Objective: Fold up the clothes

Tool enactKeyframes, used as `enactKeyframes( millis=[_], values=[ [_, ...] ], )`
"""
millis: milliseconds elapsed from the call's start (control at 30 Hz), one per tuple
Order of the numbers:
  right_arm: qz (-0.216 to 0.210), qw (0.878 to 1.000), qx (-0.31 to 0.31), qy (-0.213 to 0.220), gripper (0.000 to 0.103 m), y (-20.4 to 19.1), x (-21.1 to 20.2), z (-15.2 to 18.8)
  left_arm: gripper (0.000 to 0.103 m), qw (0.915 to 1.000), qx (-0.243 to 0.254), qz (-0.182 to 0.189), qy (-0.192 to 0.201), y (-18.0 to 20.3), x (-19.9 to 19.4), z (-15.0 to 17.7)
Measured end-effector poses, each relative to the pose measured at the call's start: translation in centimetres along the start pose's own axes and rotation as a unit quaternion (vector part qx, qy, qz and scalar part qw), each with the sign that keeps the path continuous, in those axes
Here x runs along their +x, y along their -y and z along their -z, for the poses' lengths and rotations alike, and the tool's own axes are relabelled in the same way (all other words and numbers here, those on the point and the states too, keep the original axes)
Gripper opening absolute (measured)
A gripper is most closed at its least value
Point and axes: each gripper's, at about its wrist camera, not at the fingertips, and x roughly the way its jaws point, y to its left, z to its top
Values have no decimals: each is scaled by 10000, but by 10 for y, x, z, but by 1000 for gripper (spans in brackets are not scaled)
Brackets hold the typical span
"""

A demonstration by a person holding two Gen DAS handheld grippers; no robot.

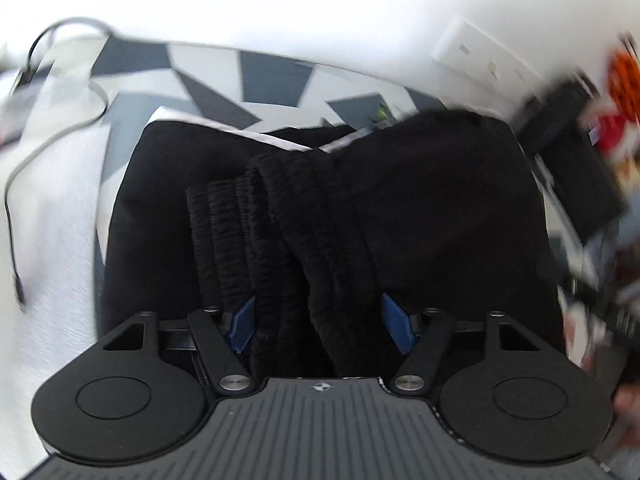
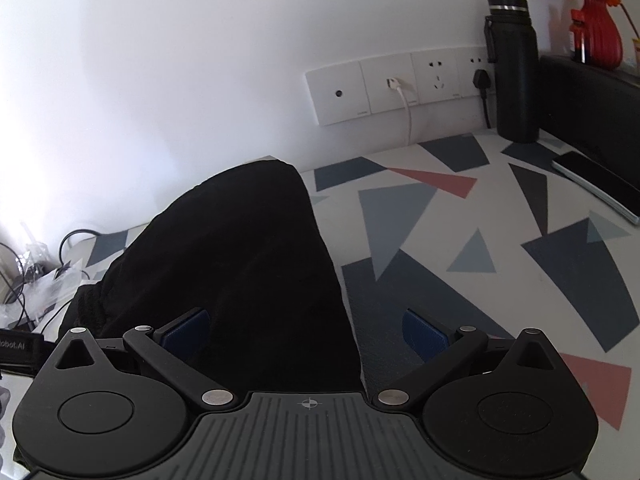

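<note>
The left tool (image 1: 320, 322) clamps the black garment's (image 1: 320, 208) ribbed waistband, while the right tool (image 2: 306, 334) gapes wide around its fold on the table (image 2: 500, 248).

Both cameras sit low behind their own fingers, looking forward over the table (image 2: 460, 240) toward the wall (image 2: 180, 60) — very near the black garment (image 1: 420, 200), which both views share.

White wall behind a table with a patterned cloth

The tablecloth (image 2: 460, 240) has grey, dark and pink triangles. On the wall (image 2: 200, 60) sits a row of 4 socket plates (image 2: 400, 86); bright light falls at the left.
</note>
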Motion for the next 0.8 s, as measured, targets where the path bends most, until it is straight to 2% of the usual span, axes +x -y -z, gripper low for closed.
enactKeyframes(
  millis=[33,67,100,167,200,267,333,400,500,633,733,800],
  values=[
    [35,10000,0,-13,102,0,1,0,58,9999,-110,-15,53,-1,1,0],
    [46,10000,-1,-43,102,0,2,0,40,9998,-117,28,131,-1,-2,1],
    [33,10000,8,-78,102,-1,3,0,16,9997,-77,96,221,2,-6,2],
    [-34,10000,42,-76,102,-2,0,-2,13,9988,46,180,447,7,-19,5],
    [-71,9999,49,-56,102,-3,-2,-3,12,9973,212,153,682,11,-32,7],
    [-154,9999,10,-13,102,-8,-6,-5,11,9906,604,83,1224,22,-62,11],
    [-205,9998,-74,14,102,-15,-7,-6,11,9886,670,59,1349,19,-76,11],
    [-155,9998,-155,-25,102,-22,-3,-4,11,9915,489,-85,1202,5,-72,11],
    [-34,9993,-333,-182,102,-30,8,4,12,9965,128,-344,753,-22,-45,19],
    [158,9972,-621,-379,102,-37,24,19,15,9964,51,-483,699,-36,-23,31],
    [276,9966,-627,-467,102,-37,30,22,27,9972,96,-426,602,-36,-22,25],
    [246,9970,-505,-529,101,-33,31,21,45,9984,107,-380,406,-39,-27,19]
  ],
)
